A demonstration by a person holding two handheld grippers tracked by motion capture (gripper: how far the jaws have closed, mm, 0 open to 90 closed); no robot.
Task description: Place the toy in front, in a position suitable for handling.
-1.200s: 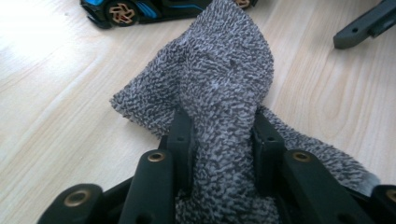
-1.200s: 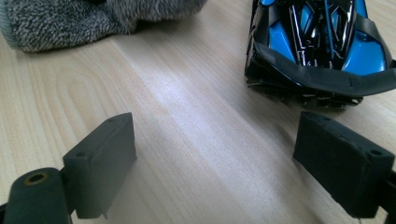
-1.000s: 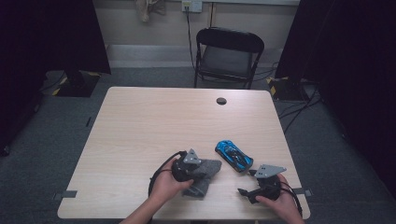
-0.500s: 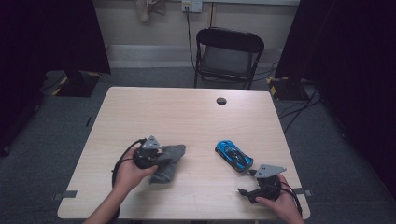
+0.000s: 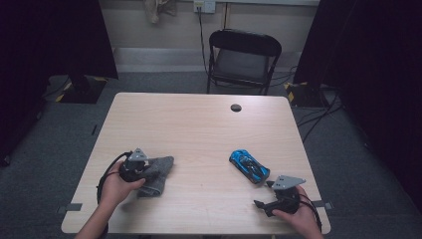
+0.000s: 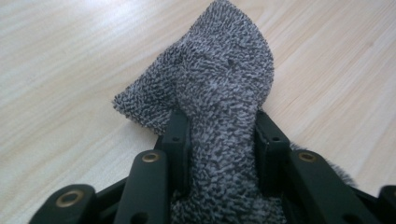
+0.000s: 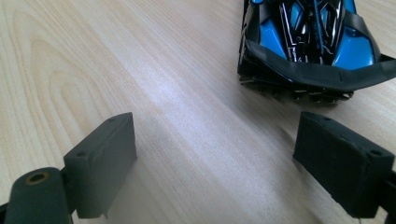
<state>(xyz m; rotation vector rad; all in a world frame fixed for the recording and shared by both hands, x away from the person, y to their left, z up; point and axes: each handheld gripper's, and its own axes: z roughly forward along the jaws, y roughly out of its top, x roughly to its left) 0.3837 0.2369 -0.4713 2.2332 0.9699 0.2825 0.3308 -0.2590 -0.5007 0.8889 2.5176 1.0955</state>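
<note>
left gripper (image 6: 219, 140) fingers easing open round grey cloth (image 6: 219, 88); right gripper (image 7: 224, 154) fingers wide, empty

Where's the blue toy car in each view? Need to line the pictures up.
High view: blue toy car lies right of centre on the table, just ahead of the right gripper.
Left gripper view: another subject here, the grey cloth between the jaws.
Right gripper view: the car sits top right, beyond the open jaws and apart from them.
Shared landmark: the light wood-grain tabletop.
</note>
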